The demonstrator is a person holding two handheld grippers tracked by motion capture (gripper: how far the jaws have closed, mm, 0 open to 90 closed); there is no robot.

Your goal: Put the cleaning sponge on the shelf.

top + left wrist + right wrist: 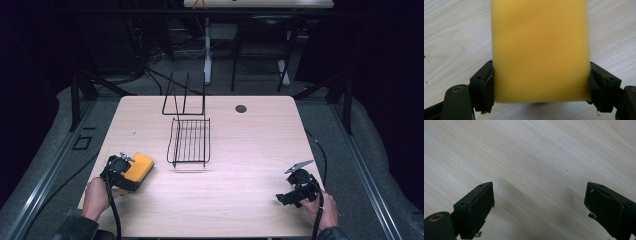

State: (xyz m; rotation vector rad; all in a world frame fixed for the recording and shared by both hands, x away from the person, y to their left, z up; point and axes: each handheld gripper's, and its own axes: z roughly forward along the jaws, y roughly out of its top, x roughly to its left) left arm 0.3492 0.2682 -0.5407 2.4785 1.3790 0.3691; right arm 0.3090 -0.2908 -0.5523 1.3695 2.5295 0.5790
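While the left gripper (541, 82) clamps the yellow rectangular foam sponge (539, 50) by its two long sides, the block juts out ahead of the jaws, which I judge keeps its broad face free to be set down or slid into something. Seen from the high view, sponge (138, 165) and left gripper (121, 170) sit near the front left corner of the pale wooden table (250, 150), the sponge low over the top or resting on it; that angle does not settle which. A black wire rack (189, 141) stands well apart, toward the middle of the table, a likely destination. At the front right corner the right gripper (295, 192) waits with jaws spread wide and nothing between them, bare wood showing between its pads (480, 207), probably kept clear of the work.
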